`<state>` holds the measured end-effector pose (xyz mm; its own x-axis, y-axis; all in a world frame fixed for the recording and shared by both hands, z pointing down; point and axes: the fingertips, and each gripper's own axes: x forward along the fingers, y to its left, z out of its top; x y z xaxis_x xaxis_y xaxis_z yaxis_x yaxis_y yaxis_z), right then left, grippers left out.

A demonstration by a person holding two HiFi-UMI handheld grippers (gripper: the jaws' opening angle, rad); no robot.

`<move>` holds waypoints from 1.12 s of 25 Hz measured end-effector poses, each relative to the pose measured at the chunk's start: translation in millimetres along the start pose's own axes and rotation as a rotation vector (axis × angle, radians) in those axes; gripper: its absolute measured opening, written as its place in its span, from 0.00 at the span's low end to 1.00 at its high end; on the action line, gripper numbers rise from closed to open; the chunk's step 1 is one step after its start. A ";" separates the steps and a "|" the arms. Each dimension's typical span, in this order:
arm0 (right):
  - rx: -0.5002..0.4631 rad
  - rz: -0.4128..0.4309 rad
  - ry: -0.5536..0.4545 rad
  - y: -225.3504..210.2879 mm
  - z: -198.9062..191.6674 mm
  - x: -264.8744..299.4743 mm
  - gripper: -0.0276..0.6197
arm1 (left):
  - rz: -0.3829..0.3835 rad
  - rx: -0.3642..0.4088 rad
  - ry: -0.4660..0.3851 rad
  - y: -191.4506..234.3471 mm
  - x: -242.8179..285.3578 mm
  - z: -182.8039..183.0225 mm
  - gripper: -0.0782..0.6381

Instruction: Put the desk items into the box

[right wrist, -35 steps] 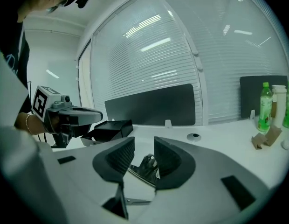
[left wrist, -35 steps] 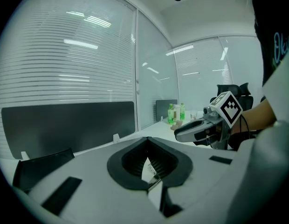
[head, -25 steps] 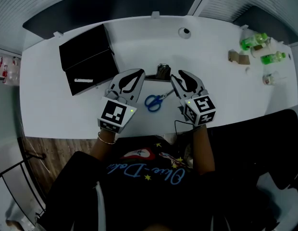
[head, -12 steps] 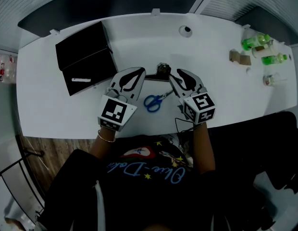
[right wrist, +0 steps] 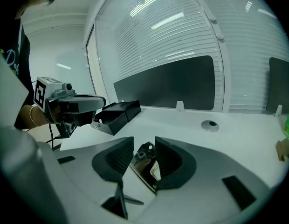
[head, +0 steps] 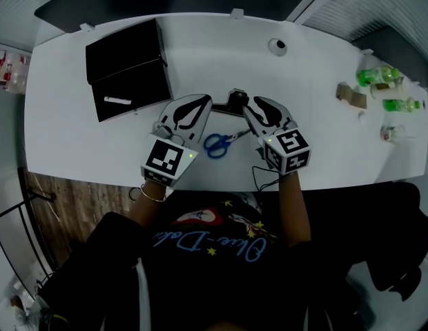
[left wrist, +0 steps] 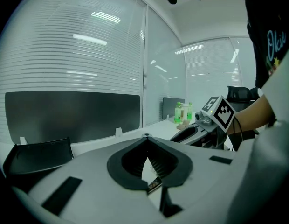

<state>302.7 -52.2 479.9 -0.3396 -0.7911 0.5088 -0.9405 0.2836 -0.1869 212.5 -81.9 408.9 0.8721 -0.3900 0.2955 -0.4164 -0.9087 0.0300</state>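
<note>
Blue-handled scissors [head: 217,144] lie on the white desk [head: 69,136] between my two grippers. Just past them sits a dark, shiny metal item [head: 235,101]. My left gripper [head: 201,102] is shut with nothing in it, its tips left of that item. My right gripper [head: 250,105] stands slightly open at the item's right side; the metal item [right wrist: 147,164] shows through the gap between its jaws. The black box [head: 128,67] stands open at the far left, with a small white stick [head: 117,101] inside. It also shows as the box [right wrist: 117,114] behind the left gripper [right wrist: 74,104].
Green bottles [head: 381,76] and cardboard scraps [head: 352,96] sit at the desk's far right. A round cable hole [head: 277,45] is at the back. A thin black cable [head: 259,179] hangs at the front edge. A dark screen [left wrist: 72,115] runs behind the desk.
The head view has shifted a little. Both grippers stay beside the scissors and the metal item, with no visible change in their jaws.
</note>
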 end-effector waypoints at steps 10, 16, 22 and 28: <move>-0.012 0.046 0.079 -6.1 -13.6 18.2 0.27 | 0.044 -0.014 0.025 4.9 6.1 -5.5 0.12; -0.003 0.072 0.118 -10.5 -23.5 26.9 0.27 | 0.068 -0.029 0.032 11.1 10.0 -7.2 0.12; 0.009 0.082 0.138 -14.9 -29.7 32.3 0.27 | 0.083 -0.045 0.035 16.2 12.3 -10.3 0.12; 0.020 0.106 0.166 -15.6 -38.8 37.9 0.28 | 0.095 -0.052 0.040 17.9 14.8 -13.0 0.12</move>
<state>304.3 -65.6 534.7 -0.4342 -0.6567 0.6166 -0.8998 0.3482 -0.2628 214.7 -102.0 426.2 0.8175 -0.4671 0.3369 -0.5108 -0.8583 0.0496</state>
